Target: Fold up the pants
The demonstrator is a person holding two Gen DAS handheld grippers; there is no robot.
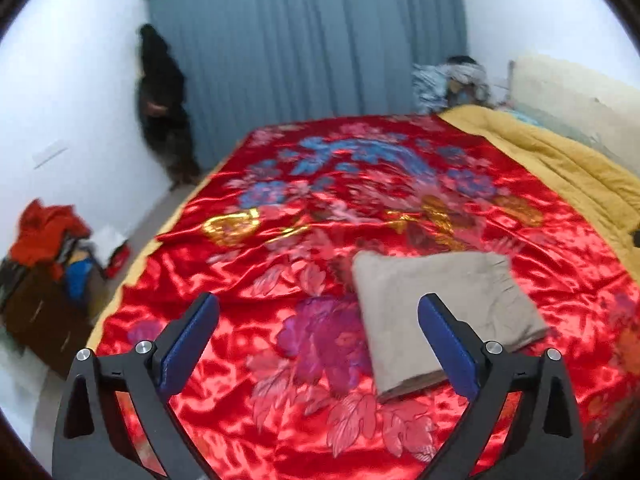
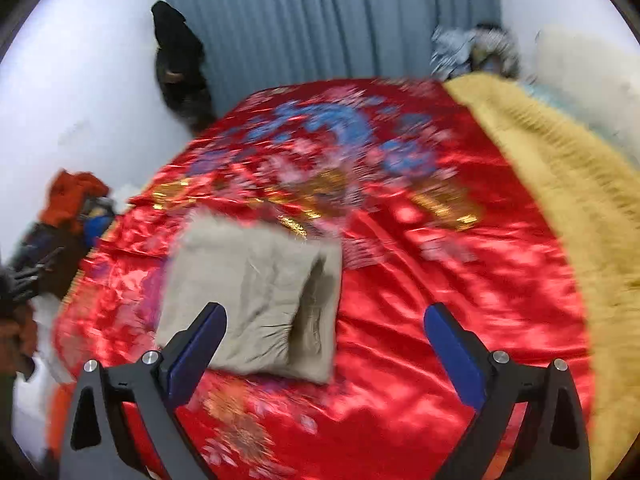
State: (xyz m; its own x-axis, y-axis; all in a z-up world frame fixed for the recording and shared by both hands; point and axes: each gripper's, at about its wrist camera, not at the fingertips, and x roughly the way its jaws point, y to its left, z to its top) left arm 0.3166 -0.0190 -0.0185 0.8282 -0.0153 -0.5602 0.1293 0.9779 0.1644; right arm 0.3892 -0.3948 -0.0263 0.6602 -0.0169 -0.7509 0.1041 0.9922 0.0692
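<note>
The beige pants (image 1: 444,312) lie folded into a compact rectangle on the red floral bedspread (image 1: 320,200). In the left wrist view my left gripper (image 1: 318,312) hangs above the bed, open, with nothing between its blue pads; the pants lie under and beyond its right finger. In the right wrist view the same folded pants (image 2: 256,296) lie ahead on the left, behind the left finger. My right gripper (image 2: 324,324) is open and empty above the red bedspread (image 2: 420,280).
A yellow quilt (image 1: 568,168) runs along the bed's right side, with a pale pillow (image 1: 572,96) and bunched clothes (image 1: 452,80) behind. Left of the bed stands a brown cabinet (image 1: 44,316) heaped with clothes. A dark garment (image 1: 164,104) hangs by the blue curtain (image 1: 304,40).
</note>
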